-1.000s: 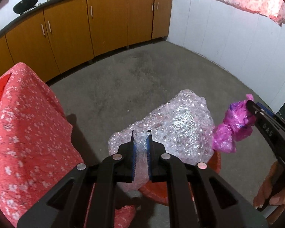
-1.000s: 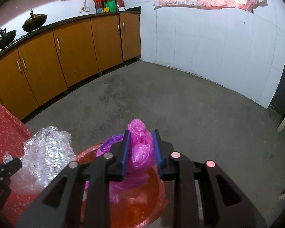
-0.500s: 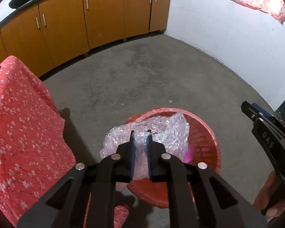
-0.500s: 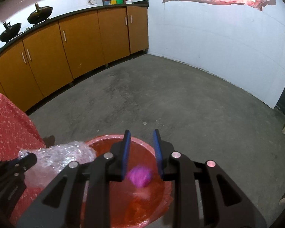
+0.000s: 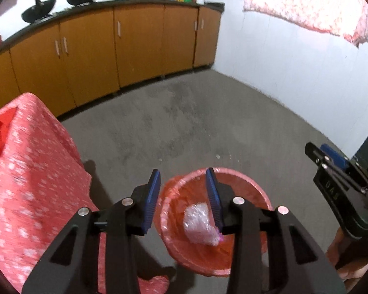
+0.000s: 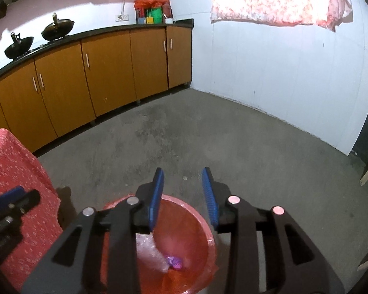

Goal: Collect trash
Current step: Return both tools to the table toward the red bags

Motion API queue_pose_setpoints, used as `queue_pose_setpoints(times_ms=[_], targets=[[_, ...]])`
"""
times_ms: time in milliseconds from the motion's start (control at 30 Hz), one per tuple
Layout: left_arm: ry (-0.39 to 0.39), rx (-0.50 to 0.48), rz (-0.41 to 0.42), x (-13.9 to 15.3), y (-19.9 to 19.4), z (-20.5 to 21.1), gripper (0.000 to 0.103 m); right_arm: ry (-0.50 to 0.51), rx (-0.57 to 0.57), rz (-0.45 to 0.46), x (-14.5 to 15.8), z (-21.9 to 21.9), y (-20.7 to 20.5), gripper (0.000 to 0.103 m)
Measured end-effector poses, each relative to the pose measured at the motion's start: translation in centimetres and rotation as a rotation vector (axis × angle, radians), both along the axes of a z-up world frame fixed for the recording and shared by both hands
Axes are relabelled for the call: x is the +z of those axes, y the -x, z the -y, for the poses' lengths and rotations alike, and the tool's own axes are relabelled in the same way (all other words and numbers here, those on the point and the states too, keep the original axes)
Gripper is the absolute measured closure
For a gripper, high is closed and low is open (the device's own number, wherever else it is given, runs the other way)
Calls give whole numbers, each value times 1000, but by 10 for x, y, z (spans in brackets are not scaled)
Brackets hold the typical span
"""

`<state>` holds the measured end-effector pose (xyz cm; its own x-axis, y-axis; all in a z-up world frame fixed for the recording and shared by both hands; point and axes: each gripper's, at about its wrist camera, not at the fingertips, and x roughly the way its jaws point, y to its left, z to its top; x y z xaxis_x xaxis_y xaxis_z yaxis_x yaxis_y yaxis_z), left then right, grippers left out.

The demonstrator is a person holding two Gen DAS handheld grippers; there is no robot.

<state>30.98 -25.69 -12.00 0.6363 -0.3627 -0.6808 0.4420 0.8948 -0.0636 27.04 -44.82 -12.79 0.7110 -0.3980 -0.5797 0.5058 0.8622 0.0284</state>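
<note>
1. We hold both tongs above the red bin (image 5: pixel 243 186), the left tongs (image 5: pixel 183 191) and the right tongs (image 6: pixel 183 191) each spread with nothing between the pads, which suits a drop into the bin.
2. The bubble wrap (image 5: pixel 198 223) and the purple bag (image 6: pixel 174 262) lie inside the bin, so we judge this trash collected.
3. The bin stands on a grey concrete floor (image 6: pixel 208 134), just beside a red flowered cloth (image 5: pixel 29 183); orange cabinets (image 6: pixel 105 71) line the wall.
</note>
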Motion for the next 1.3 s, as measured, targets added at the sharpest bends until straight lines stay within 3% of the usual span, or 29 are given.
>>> queue_pose_setpoints(times_ms=[233,600,967,1133,1300], targets=[[25,96,79,40,8,-62,60,29,75,64,42,-45,-3,63],[19,347,164,79,30,-209,52,0,394,161,103,-201,-25,57],[-56,696,158,59,60,-389,46,-57,691,100,96,-352,-48,52],[-54,791,139,48,71,-434,46,-32,699,82,93,-385,-71,47],[-39,816,139,44,75,-453,44,-11,689,60,95,-403,-108,47]])
